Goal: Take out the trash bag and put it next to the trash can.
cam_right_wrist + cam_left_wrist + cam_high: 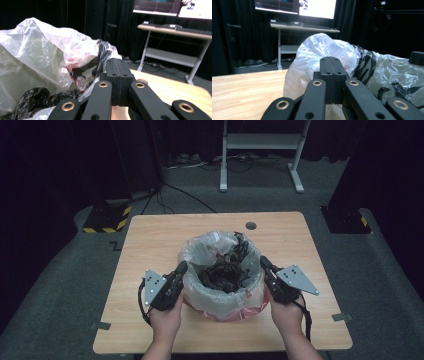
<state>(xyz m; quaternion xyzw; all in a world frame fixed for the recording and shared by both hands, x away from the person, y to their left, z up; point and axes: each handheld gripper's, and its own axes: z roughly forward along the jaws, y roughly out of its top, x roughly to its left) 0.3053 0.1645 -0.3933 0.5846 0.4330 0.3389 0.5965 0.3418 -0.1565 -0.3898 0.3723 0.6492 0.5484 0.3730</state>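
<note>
a bin lined with a clear plastic bag (220, 292) sat mid-table (150, 245), black bags (222, 270) inside. the left gripper (181, 268) and right gripper (263, 263) flanked its rim, jaws pressed together, tips against the liner; both hands (166, 317) reached in from below.

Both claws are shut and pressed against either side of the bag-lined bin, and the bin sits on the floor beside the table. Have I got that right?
Not quite. The bin sits on the wooden table, not on the floor; the high view shows it. The rest holds: the left claw and right claw are shut, one on each side against the clear bag lining it.
</note>
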